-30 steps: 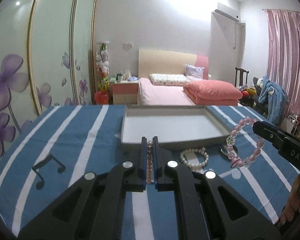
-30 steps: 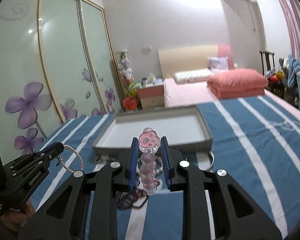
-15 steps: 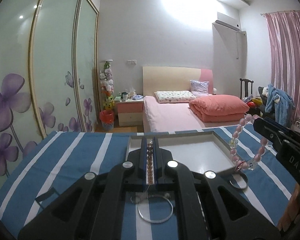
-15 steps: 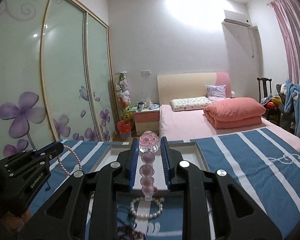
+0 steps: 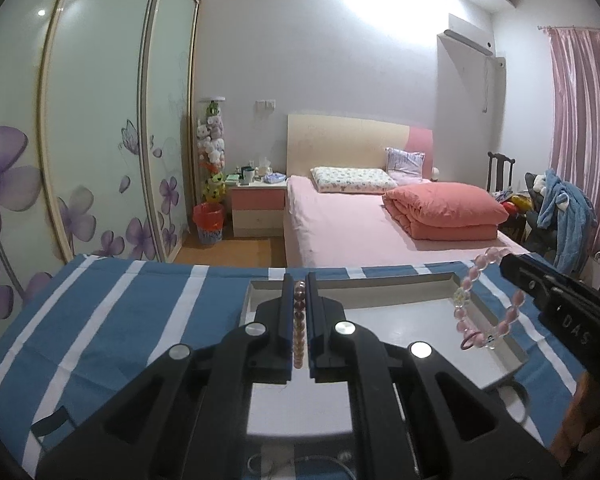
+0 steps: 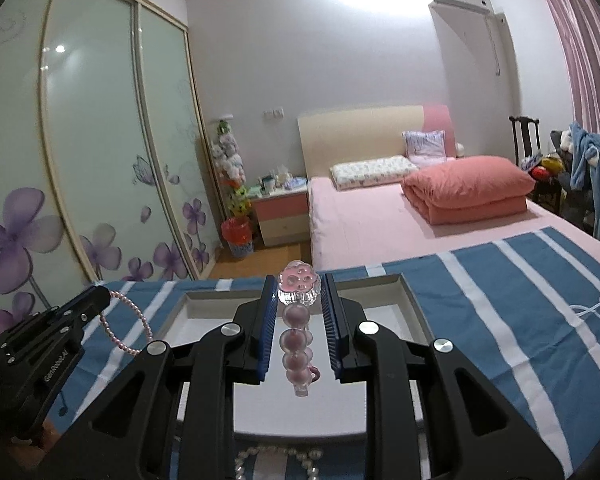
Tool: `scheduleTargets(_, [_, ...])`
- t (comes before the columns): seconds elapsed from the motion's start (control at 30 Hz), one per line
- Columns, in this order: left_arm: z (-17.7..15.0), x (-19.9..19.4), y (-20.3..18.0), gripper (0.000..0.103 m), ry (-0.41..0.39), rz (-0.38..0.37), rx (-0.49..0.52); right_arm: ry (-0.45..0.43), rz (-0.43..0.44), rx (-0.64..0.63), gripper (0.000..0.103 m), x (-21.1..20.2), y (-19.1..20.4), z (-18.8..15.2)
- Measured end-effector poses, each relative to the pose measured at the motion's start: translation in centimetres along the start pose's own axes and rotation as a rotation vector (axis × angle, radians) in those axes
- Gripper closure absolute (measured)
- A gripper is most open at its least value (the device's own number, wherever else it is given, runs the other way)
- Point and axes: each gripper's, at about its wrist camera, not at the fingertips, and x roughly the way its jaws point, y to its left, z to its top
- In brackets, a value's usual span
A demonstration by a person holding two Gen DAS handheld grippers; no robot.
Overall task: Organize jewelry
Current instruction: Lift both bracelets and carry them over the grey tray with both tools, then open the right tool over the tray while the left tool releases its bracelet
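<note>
Now pearl bracelet (image 5: 299, 324) between left jaws, pink bracelet (image 6: 298, 332) between right.

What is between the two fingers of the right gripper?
A pink bead bracelet with a clear flower charm at its top sits clamped between the right gripper's blue fingers, shown in the right wrist view.
</note>
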Motion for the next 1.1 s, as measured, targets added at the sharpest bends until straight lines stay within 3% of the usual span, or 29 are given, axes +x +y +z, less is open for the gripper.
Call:
scheduleTargets(0.43, [-1.2, 7.3, 0.1, 0.097, 0.114, -0.012, 0.009, 0.195, 0.046, 0.075, 0.080, 7.1, -0.3, -1.6])
scheduleTargets(0.6, [-1.8, 9.1, -0.3, 0.096, 0.154, -0.011, 0.006, 0.253, 0.008, 0.110, 0.078, 8.5, -1.1, -1.8])
scheduleTargets(0.63, [-1.8, 9.3, -0.3, 0.095, 0.160, -0.011, 0.002, 0.257, -0.008, 0.119, 0.076, 8.4, -1.4, -1.9])
scheduleTargets(0.7, [-1.9, 9.4, 0.0, 0.092, 0.163, -0.010, -0.007, 0.250, -0.021, 0.123, 0.055, 8.2, -1.7, -1.6])
scheduleTargets(0.73, [-1.8, 9.4, 0.2, 0.085, 0.160, -0.008, -0.009, 0.237, -0.031, 0.121, 0.051, 7.9, -1.8, -1.5])
scheduleTargets(0.8, [-1.5, 9.0, 0.5, 0.079, 0.145, 0.002, -0.015, 0.200, -0.052, 0.109, 0.051, 7.0, -1.8, -1.0])
scheduleTargets(1.1, [0.1, 5.9, 2.5, 0.079, 0.085, 0.030, -0.068, 0.135, -0.059, 0.100, 0.051, 4.2, -2.2, 0.5])
